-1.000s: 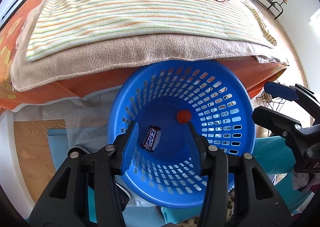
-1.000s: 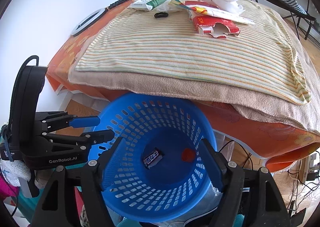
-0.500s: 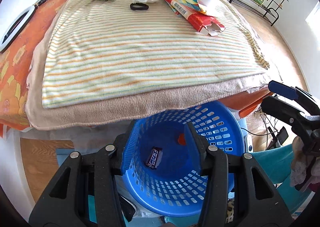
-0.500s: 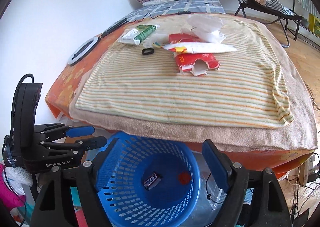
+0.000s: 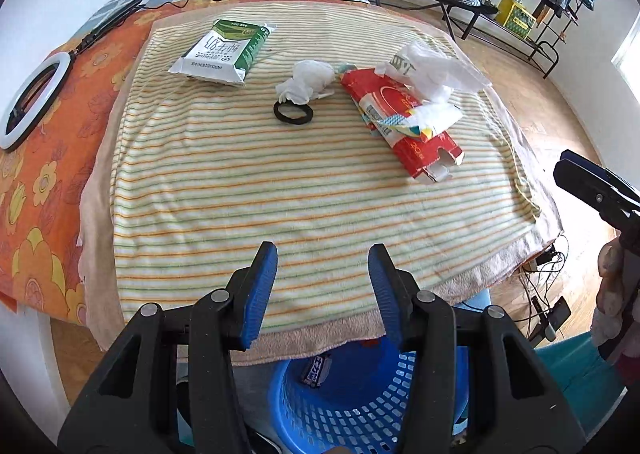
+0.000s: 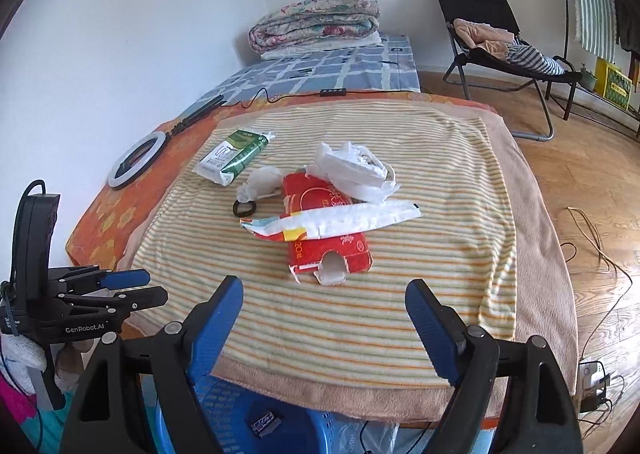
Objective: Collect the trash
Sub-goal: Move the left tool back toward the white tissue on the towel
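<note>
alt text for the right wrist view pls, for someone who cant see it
The open right gripper hovers empty over a striped towel on a bed, facing litter at its middle: a torn red carton, a long white wrapper, crumpled white plastic, a tissue wad, a black ring and a green-white pack. Below the bed edge, a blue basket holds a small dark wrapper; the left gripper is at left.

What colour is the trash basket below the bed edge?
Blue, with perforated walls: the basket shows best in the left wrist view.

The left gripper (image 5: 322, 272) hangs level with its blue-padded jaws parted and nothing between them. The right gripper (image 6: 323, 314) sits beside it, jaws spread wider, also holding nothing.
</note>
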